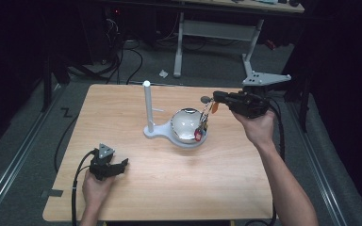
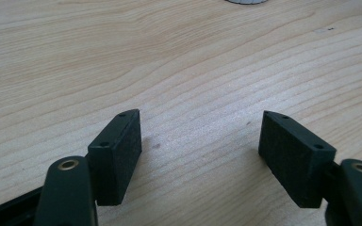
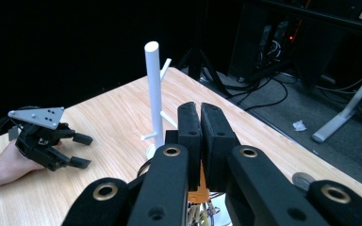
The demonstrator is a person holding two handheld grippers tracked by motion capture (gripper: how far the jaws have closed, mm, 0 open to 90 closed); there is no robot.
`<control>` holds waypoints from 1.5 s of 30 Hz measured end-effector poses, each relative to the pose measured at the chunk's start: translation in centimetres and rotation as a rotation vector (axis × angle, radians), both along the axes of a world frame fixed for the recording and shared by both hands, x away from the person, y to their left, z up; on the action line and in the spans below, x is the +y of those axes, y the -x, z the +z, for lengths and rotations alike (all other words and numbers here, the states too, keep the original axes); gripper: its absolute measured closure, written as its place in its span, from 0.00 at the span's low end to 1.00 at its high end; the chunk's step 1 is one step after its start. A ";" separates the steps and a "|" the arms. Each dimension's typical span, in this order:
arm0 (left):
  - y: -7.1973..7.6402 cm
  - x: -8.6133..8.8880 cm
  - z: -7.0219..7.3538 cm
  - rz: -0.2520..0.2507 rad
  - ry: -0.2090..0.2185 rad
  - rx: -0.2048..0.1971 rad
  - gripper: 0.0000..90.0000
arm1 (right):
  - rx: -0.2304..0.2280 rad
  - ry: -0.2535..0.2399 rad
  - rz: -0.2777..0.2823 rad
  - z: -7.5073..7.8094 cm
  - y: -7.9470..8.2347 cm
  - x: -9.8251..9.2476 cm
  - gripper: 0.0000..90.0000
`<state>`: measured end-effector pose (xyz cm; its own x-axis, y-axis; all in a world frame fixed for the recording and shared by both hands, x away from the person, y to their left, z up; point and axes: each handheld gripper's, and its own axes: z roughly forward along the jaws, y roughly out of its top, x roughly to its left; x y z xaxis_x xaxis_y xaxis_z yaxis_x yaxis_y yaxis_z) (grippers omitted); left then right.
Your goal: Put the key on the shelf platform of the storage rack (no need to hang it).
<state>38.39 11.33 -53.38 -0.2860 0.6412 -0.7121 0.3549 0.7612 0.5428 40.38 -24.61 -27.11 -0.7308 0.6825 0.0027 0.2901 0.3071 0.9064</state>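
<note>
High view is showing the right gripper (image 1: 215, 100) clamping a bunch of keys (image 1: 201, 126) by its orange tag, dangling them over the bowl (image 1: 185, 123) beside the white peg stand (image 1: 147, 107), presumably for hanging, while the left gripper (image 1: 120, 165) is resting with jaws apart on the table (image 1: 169, 188).

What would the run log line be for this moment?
right tool: shut on key bunch, hanging over bowl | left tool: open, empty, on table | peg stand: bare

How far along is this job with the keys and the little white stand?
Done: the right claw has pinched a bunch of keys, which hangs above the round bowl. In hand: carrying it, probably toward the white peg stand. Left: hanging it on a peg, which looks bare. The left claw rests open on the table.
</note>
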 end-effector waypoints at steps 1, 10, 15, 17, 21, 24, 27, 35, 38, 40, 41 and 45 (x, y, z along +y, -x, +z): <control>0.0 0.0 0.0 -0.001 0.000 0.000 0.34 | 0.002 0.001 0.002 0.0 -0.1 0.2 0.98; 0.0 0.0 0.0 0.000 -0.001 0.000 0.34 | 0.010 0.001 0.002 -0.5 -1.5 1.5 0.98; 0.0 0.0 0.0 -0.003 -0.004 -0.002 0.34 | 0.020 0.004 -0.012 -1.0 -2.3 1.9 0.98; 0.0 0.0 0.0 -0.002 -0.004 0.000 0.34 | 0.020 0.006 -0.018 -1.2 -2.6 2.0 0.98; 0.0 0.0 0.0 -0.001 -0.003 0.000 0.34 | 0.032 0.001 -0.032 -1.8 -3.2 2.0 0.98; 0.0 0.0 0.0 -0.001 -0.006 -0.002 0.34 | 0.041 0.002 -0.041 -2.2 -3.5 2.1 0.98; 0.0 0.0 0.0 -0.001 -0.005 -0.002 0.34 | 0.047 -0.004 -0.049 -2.5 -3.9 2.0 0.98; 0.0 0.0 -0.1 -0.002 -0.009 -0.005 0.34 | 0.042 -0.018 -0.079 -2.5 -4.5 1.4 0.98; 0.0 0.0 0.0 -0.003 -0.009 -0.002 0.34 | 0.050 -0.011 -0.086 -2.7 -4.7 1.4 0.98; 0.0 0.0 0.0 0.000 -0.007 -0.002 0.34 | 0.057 0.001 -0.090 -3.0 -4.8 1.5 0.98; 0.0 0.0 0.0 0.001 -0.004 -0.001 0.34 | 0.060 0.010 -0.091 -3.2 -4.8 1.6 0.98; 0.0 0.0 0.0 -0.001 -0.006 -0.002 0.34 | 0.078 0.024 -0.088 -4.2 -5.1 2.0 0.98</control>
<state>38.38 11.32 -53.42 -0.2842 0.6458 -0.7087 0.3544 0.7575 0.5482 45.44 -22.62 -31.31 -0.6667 0.7443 0.0396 0.3859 0.2992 0.8727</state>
